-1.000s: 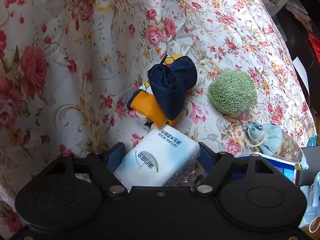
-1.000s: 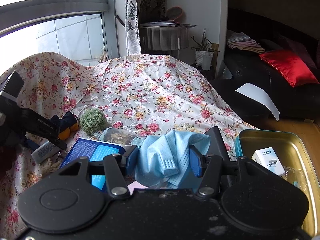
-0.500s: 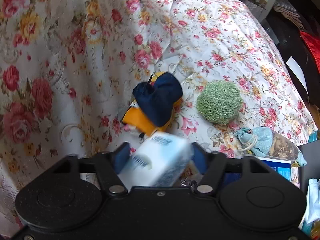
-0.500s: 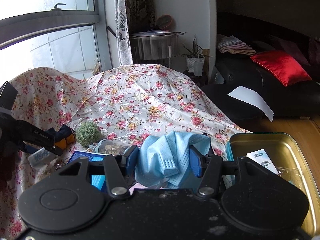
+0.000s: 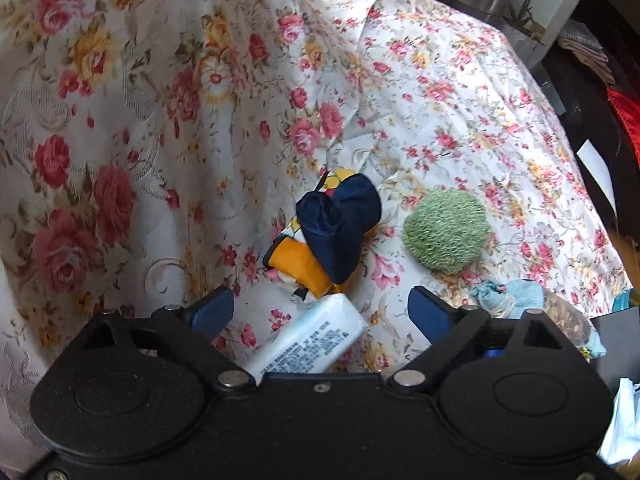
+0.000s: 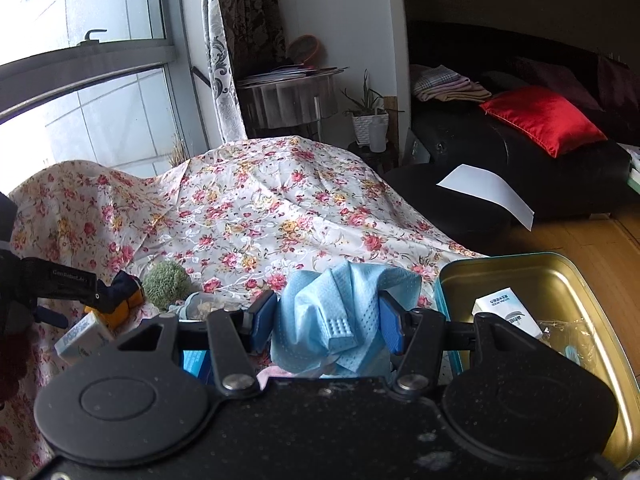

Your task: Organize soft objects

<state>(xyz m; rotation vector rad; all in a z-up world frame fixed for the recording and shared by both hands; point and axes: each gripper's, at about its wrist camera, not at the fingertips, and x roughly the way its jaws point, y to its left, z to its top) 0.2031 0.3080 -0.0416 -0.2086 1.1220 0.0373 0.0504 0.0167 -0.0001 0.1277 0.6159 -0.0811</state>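
Covering the whole surface, the floral cloth (image 5: 460, 92) now carries the tissue pack (image 5: 308, 338) that your left tongs (image 5: 320, 312) gripped a second ago; those tongs have spread wide and released, and the pack lies tilted between them, touching the navy-and-orange bundle (image 5: 332, 232). The gold tin (image 6: 560, 292) sits at your right. Your right tongs (image 6: 328, 320) remain clenched on the blue cloth (image 6: 336, 312). The green knitted ball (image 5: 444, 230) hasn't shifted.
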